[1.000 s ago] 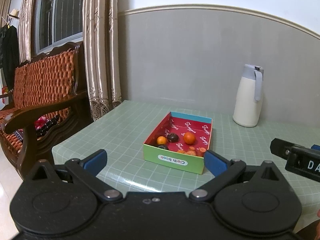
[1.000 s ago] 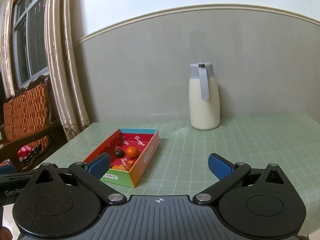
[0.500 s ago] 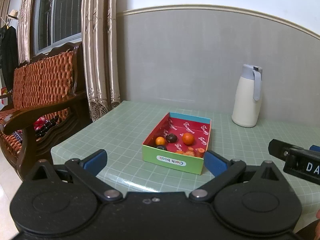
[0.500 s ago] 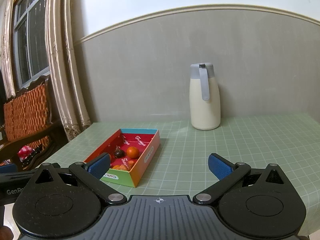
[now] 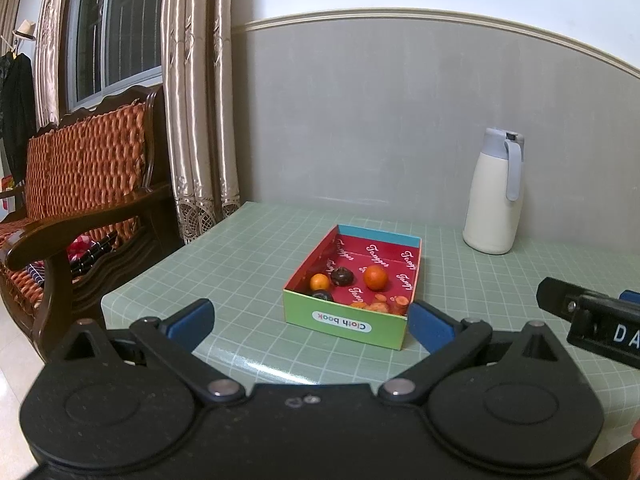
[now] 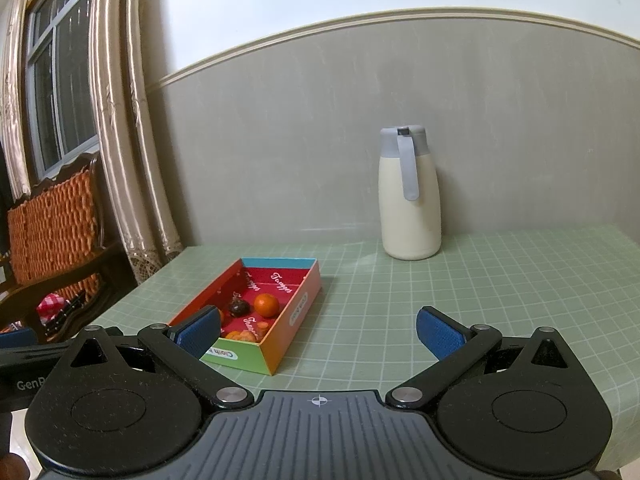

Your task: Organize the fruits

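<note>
A shallow box (image 5: 346, 324) with a green front and red inside stands on the green checked table (image 5: 248, 252). Inside lie a large orange (image 5: 375, 277), a small orange (image 5: 319, 281), two dark fruits (image 5: 342, 276) and some orange pieces (image 5: 376, 305) at the front. The box also shows in the right wrist view (image 6: 296, 312), with the orange (image 6: 266, 304) in it. My left gripper (image 5: 310, 320) is open and empty, just short of the box's front. My right gripper (image 6: 318, 330) is open and empty, to the right of the box.
A cream jug with a grey lid (image 5: 494, 196) stands at the back of the table by the wall; it also shows in the right wrist view (image 6: 410, 196). A wooden bench with orange cushions (image 5: 80, 184) and curtains (image 5: 196, 92) are left of the table. The right tool's side (image 5: 592, 326) shows at right.
Both grippers have moved slightly; the box sits a touch further from the left gripper and a little higher in view. Both stay open and empty.
</note>
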